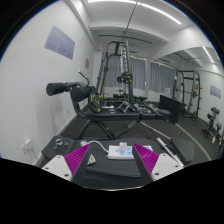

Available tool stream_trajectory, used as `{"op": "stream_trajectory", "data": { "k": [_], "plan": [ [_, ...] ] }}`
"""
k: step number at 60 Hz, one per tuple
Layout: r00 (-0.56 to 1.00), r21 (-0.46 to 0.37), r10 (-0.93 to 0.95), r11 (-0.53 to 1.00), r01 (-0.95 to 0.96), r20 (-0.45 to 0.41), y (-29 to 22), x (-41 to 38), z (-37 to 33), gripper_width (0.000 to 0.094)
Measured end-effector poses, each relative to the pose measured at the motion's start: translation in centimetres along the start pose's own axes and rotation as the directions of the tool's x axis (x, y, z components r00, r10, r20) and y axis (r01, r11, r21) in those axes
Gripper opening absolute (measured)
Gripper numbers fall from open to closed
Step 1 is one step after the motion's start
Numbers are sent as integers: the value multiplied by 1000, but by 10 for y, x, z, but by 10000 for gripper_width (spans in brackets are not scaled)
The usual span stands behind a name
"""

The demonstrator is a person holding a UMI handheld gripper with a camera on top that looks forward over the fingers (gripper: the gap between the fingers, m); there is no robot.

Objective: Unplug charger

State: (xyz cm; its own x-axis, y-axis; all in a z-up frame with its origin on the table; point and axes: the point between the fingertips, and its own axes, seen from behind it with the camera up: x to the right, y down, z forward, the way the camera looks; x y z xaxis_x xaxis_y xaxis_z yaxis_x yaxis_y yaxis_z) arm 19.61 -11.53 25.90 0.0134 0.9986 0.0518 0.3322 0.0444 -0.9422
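Observation:
A white power strip [119, 152] lies on a dark flat surface [110, 170] just ahead of my fingers. A small white charger [123, 148] sits plugged into its top. A white cable [92, 147] runs off to the left from the strip. My gripper [113, 163] is open, with the magenta pads [76, 160] spread wide to either side. The strip lies between and slightly beyond the fingertips, and neither finger touches it.
This is a gym room. A black padded bench machine [85, 97] stands ahead on the left. A cable tower [123, 65] stands at the back centre and a rack [192, 92] on the right. The grey floor [120, 128] lies beyond the dark surface.

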Motion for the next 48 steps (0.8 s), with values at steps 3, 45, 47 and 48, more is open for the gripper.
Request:
{"op": "stream_trajectory", "data": {
  "k": [3, 45, 47, 48],
  "plan": [
    [1000, -13, 4, 1000, -5, -12, 9, 9, 4, 856],
    [995, -70, 52, 996, -58, -81, 110, 56, 160, 859],
    [996, -62, 52, 996, -57, -73, 110, 55, 173, 859],
    [996, -59, 52, 997, -56, -71, 110, 56, 179, 858]
  ]
}}
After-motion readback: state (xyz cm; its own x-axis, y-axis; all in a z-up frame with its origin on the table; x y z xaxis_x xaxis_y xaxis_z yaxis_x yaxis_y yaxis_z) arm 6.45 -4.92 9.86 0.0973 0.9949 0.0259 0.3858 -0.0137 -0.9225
